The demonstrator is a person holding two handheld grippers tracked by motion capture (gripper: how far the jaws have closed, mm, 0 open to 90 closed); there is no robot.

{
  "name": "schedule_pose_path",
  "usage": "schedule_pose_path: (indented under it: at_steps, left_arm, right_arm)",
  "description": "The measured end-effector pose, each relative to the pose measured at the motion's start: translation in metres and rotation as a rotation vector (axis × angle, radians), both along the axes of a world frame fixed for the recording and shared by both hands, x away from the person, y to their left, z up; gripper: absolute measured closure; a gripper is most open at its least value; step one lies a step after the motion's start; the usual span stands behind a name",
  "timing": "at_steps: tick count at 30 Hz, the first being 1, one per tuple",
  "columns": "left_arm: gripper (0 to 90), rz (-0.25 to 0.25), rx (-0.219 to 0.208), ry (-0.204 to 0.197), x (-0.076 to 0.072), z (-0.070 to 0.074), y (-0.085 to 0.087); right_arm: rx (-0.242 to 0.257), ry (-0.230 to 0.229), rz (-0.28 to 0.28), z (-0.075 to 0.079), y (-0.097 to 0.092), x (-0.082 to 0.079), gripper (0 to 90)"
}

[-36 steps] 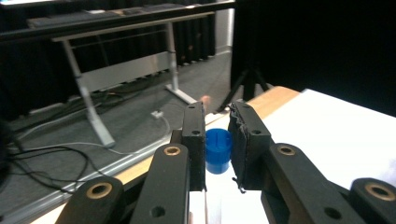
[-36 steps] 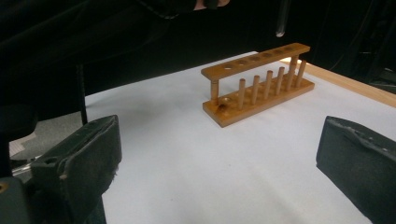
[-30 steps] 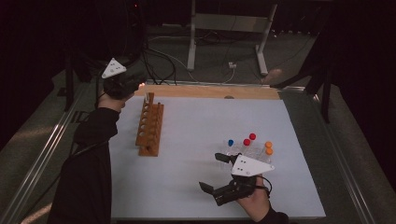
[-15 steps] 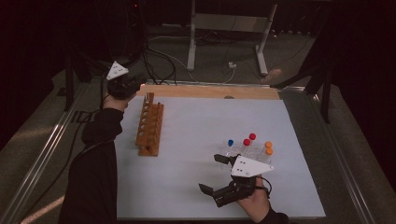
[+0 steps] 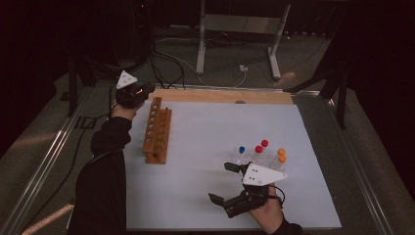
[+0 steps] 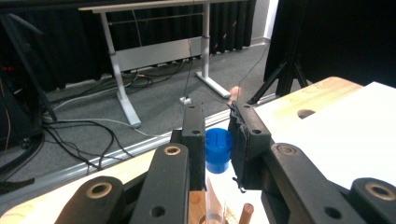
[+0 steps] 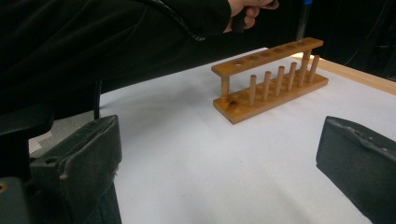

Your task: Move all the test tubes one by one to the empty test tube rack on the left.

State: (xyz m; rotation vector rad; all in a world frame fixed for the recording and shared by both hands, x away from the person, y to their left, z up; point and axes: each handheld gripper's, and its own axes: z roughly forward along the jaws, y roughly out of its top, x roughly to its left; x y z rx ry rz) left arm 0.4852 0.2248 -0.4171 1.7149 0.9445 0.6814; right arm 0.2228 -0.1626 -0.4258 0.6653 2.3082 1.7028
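A wooden test-tube rack (image 5: 157,129) (image 7: 271,79) stands at the left of the white mat (image 5: 220,147). My left gripper (image 5: 139,95) (image 6: 217,135) hovers over the rack's far end, shut on a clear tube with a blue cap (image 6: 218,149); the tube (image 7: 303,21) hangs upright above the last hole. My right gripper (image 5: 224,182) (image 7: 224,158) rests near the front edge, jaws wide open and empty, facing the rack. Behind it stand capped tubes: one blue (image 5: 242,150), two red (image 5: 265,143), two orange (image 5: 281,152).
A bare wooden strip (image 5: 220,95) runs along the table's far edge, with a hole in it (image 6: 306,113). Beyond the table are a desk frame (image 5: 235,24) and cables on the floor (image 5: 166,58). A sleeve (image 5: 100,186) lies along the mat's left side.
My left gripper has come down and nearer to the rack's far end with the blue-capped tube. The right gripper has stayed where it was.
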Motion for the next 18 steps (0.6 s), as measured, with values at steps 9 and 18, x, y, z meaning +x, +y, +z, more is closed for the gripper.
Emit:
schedule_pose_path:
  at_steps: [9,18]
  left_arm:
    - [78.0,0.008,0.000,0.023,0.002,-0.021,-0.002]
    - [77.9,0.026,-0.011,0.048,0.002,-0.037,-0.001]
  right_arm:
    - [0.000,0.000,0.005,0.000,0.000,-0.001,0.4]
    - [0.004,0.002,0.007,0.001,0.000,-0.001,0.4]
